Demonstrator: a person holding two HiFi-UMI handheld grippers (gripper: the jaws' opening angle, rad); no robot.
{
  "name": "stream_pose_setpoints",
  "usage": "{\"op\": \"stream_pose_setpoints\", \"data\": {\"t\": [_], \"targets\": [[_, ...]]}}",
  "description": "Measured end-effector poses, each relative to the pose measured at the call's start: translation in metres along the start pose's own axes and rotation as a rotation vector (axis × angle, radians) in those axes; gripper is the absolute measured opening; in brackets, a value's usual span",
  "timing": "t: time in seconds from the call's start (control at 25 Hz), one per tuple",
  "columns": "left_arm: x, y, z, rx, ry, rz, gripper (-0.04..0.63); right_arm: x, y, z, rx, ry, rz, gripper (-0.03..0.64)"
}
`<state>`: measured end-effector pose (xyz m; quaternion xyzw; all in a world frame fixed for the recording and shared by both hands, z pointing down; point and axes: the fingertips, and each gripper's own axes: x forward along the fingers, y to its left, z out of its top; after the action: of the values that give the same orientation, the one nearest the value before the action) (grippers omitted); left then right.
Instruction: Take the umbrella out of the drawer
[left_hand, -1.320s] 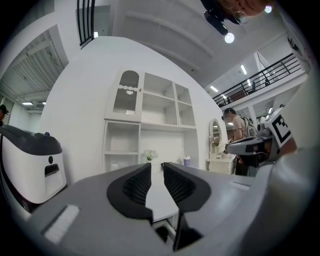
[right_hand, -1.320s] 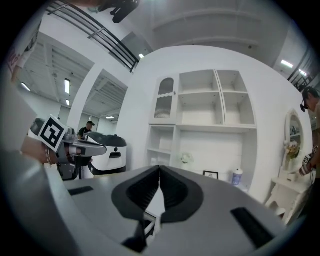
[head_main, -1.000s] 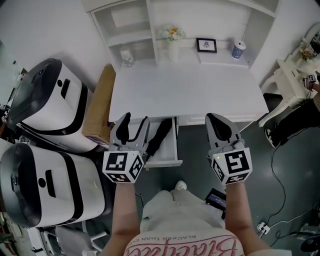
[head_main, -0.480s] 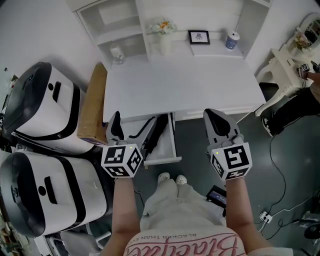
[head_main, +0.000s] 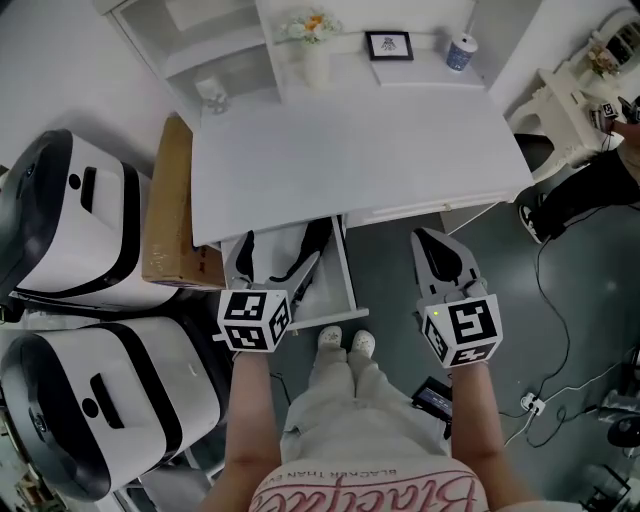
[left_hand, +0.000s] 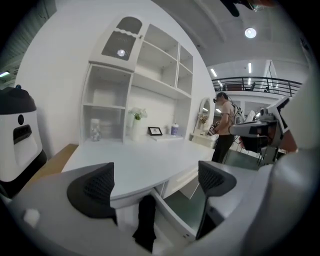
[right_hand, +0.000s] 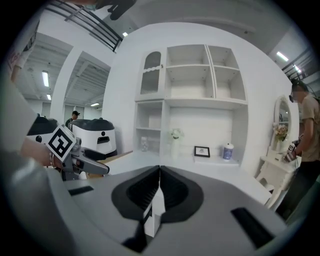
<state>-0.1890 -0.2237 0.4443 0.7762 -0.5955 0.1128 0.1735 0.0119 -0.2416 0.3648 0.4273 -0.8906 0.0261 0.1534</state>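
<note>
Well, the left tool (head_main: 282, 248) hangs over the open drawer (head_main: 343, 285) under the tabletop (head_main: 350, 150), its jaws just opened and spread wide, pinching nothing. A black umbrella (left_hand: 146, 222) lies inside the drawer. Off to the drawer's right, the right tool (head_main: 432, 245) is pressed together, empty.

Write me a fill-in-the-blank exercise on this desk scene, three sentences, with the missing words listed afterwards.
1. The black umbrella lies in the open ____ under the white desk.
2. The fingers of the right gripper are pressed ____, with nothing between them.
3. At the desk's back, the picture frame stands between the flower vase and the ____.

Missing words: drawer; together; cup.
</note>
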Motion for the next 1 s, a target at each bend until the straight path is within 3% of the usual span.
{"op": "stream_pose_setpoints", "data": {"t": [0.48, 1.0], "targets": [[0.051, 0.01, -0.107, -0.007, 0.312, -0.094, 0.518, 0.032, 0.011, -0.058, 0.086, 0.132, -0.03, 0.009], [0.096, 0.02, -0.189, 0.007, 0.541, -0.124, 0.511, 0.051, 0.017, -0.11, 0.14, 0.231, -0.022, 0.009]]}}
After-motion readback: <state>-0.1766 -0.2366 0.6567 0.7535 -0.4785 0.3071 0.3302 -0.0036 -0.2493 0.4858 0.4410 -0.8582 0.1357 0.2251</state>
